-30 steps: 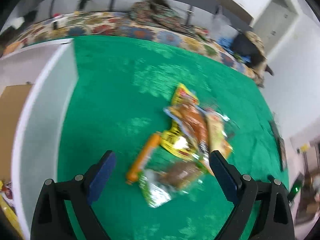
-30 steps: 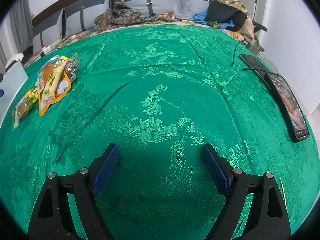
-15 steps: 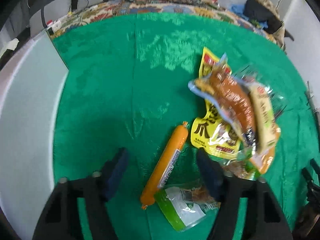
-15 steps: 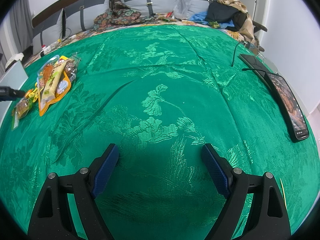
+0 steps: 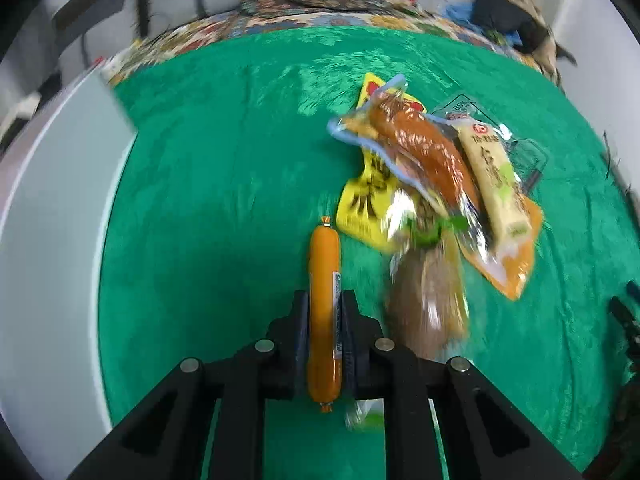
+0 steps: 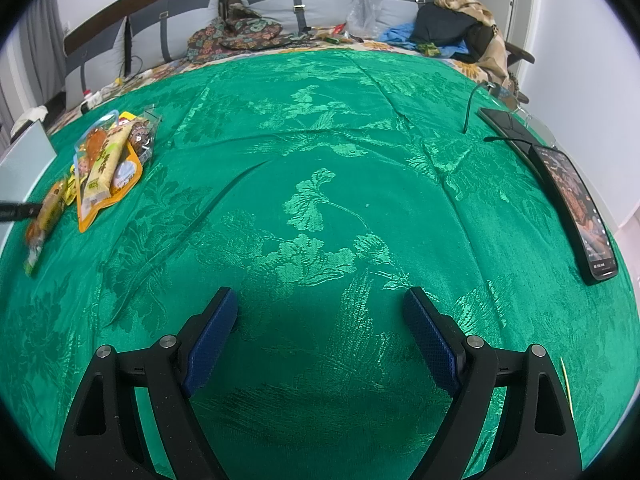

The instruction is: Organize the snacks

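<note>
So the left gripper (image 5: 325, 312) has its jaws just clamped down on the orange sausage stick (image 5: 323, 300), which runs lengthwise between the pads with both ends poking out. It sits on the green cloth-covered surface (image 6: 320, 160), just left of the rest of the snack pile (image 5: 432, 184). Closest obstacle is a brown snack in a clear wrapper (image 5: 428, 300), right beside the right-hand pad. Further out there's a yellow pouch (image 5: 360, 204) with black characters, a reddish-brown piece in clear plastic (image 5: 424, 148) and a pale long pack (image 5: 494, 176) lying on an orange pouch (image 5: 516, 256). Only thing I can read is "85%" on a clear wrapper corner (image 5: 464, 106); the sausage's label is too blurry.

A white panel (image 5: 52, 240) runs along the left edge of the surface. The right gripper (image 6: 320, 312) hangs with jaws wide and nothing between them, over a big bare stretch of cloth. Two phones (image 6: 576, 208) sit along the right edge, well apart
</note>
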Available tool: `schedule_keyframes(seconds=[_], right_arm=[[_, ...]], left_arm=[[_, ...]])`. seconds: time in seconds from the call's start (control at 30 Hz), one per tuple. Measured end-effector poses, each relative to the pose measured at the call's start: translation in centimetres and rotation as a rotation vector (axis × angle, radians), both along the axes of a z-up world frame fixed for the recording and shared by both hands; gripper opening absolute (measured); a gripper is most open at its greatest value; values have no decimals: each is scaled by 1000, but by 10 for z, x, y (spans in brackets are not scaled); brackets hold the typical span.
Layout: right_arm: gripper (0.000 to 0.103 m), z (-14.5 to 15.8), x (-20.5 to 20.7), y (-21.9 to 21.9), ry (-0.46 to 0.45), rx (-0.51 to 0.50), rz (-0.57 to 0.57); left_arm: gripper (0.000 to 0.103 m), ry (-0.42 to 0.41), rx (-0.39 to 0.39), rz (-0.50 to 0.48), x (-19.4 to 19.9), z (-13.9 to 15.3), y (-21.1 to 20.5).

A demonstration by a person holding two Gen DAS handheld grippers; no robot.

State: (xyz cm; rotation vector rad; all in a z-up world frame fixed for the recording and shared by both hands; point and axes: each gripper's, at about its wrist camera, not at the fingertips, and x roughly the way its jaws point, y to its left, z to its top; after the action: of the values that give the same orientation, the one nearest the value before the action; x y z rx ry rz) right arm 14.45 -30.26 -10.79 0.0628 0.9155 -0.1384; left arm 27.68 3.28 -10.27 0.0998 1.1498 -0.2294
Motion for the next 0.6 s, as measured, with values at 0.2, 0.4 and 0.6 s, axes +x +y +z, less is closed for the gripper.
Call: schedule_keyframes(seconds=[0.2, 0.4, 0.6], right_arm=[[88, 0, 0, 0, 0, 0, 0], [88, 0, 0, 0, 0, 0, 0], [88, 0, 0, 0, 0, 1, 0]], left_arm=[[15, -1, -57, 118, -73, 7, 29], [21, -54, -76, 163, -112, 1, 48], [84, -118, -51, 203, -121, -6, 56]])
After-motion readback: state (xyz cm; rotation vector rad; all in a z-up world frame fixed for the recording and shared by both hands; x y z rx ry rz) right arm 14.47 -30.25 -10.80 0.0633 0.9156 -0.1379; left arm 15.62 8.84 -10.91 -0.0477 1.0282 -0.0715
